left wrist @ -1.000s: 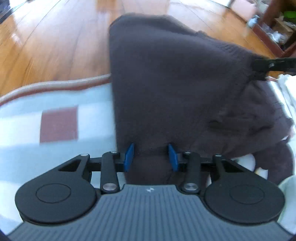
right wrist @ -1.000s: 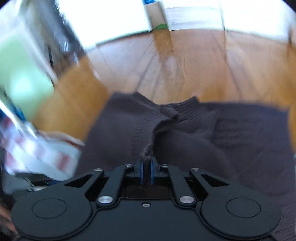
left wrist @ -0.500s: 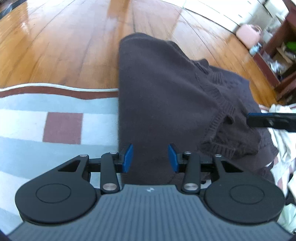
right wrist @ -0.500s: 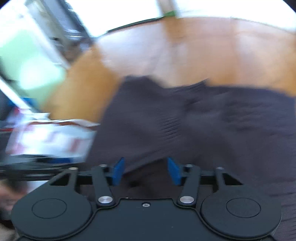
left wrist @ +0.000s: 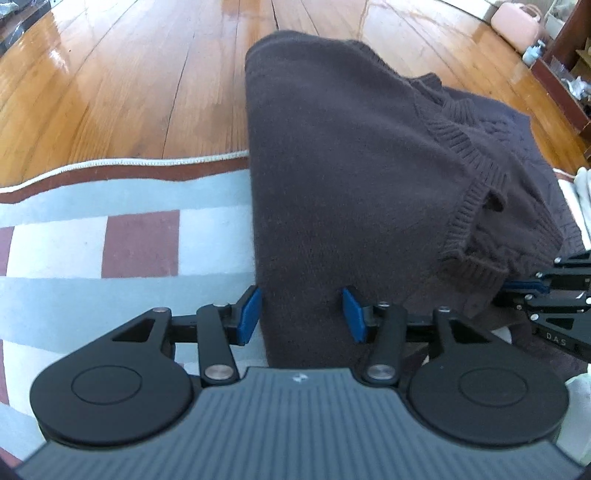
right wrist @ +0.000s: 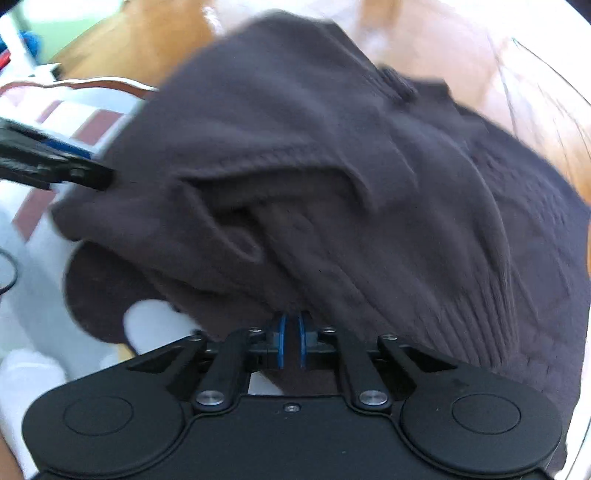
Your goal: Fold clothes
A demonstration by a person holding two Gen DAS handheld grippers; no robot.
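A dark brown knit sweater (left wrist: 351, 166) lies folded, partly on the checked rug (left wrist: 110, 206) and partly on the wooden floor (left wrist: 129, 74). My left gripper (left wrist: 303, 314) points down over its near left edge. Its jaws are opening, and the sweater's edge lies between the blue pads (left wrist: 249, 314) without being pinched. In the right wrist view the sweater (right wrist: 332, 166) is bunched into folds, and my right gripper (right wrist: 291, 332) is closing, its pads nearly together on a fold at the near edge. The right gripper (left wrist: 535, 291) also shows at the sweater's right side. The left gripper (right wrist: 74, 166) shows at far left.
White cloth (left wrist: 583, 184) lies beside the sweater on the right and under its near edge (right wrist: 29, 369). A pink case (left wrist: 517, 18) and a dark wooden shelf (left wrist: 569, 74) stand at the far right. Bare floorboards stretch beyond the rug.
The right gripper let go of the ribbed edge, sank, and closed again on a lower fold. The lifted sweater settled flat. The left jaws stand a little wider.
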